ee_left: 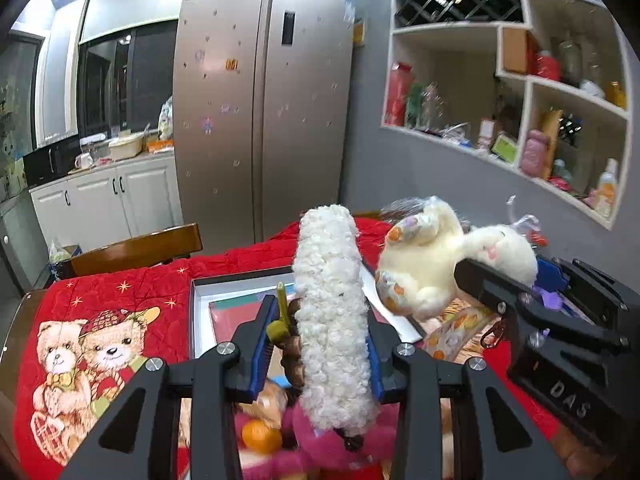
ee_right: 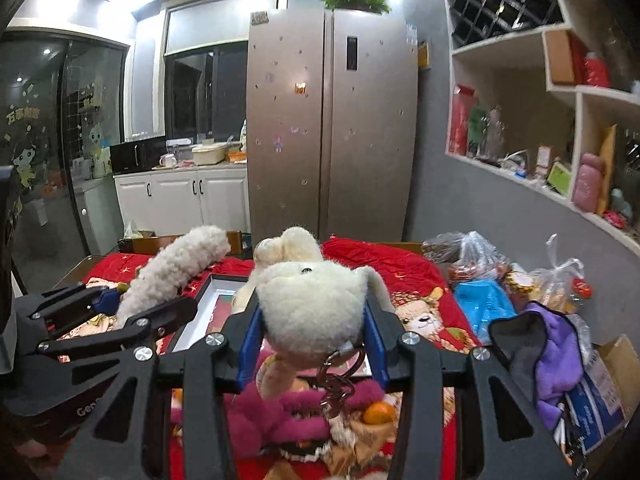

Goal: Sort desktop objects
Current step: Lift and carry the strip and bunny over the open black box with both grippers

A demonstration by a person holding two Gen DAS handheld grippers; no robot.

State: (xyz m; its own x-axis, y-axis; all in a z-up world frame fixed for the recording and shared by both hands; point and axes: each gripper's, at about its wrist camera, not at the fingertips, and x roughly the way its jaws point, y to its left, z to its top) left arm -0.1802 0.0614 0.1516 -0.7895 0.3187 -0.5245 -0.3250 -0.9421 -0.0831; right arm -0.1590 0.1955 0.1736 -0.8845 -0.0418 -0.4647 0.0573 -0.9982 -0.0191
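Sorting under way: left gripper (ee_left: 318, 344) jaws clamped a woolly white toy (ee_left: 332, 320), right gripper (ee_right: 312, 332) jaws a cream plush (ee_right: 316, 304); pink plush (ee_right: 280, 412) and orange (ee_right: 378, 412) at 6 o'clock left unsorted

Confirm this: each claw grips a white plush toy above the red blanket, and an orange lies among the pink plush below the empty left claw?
One error: the left claw isn't empty. The left wrist view shows it clamped on a woolly white plush. The rest stands: the right claw grips a white plush, blanket, orange.
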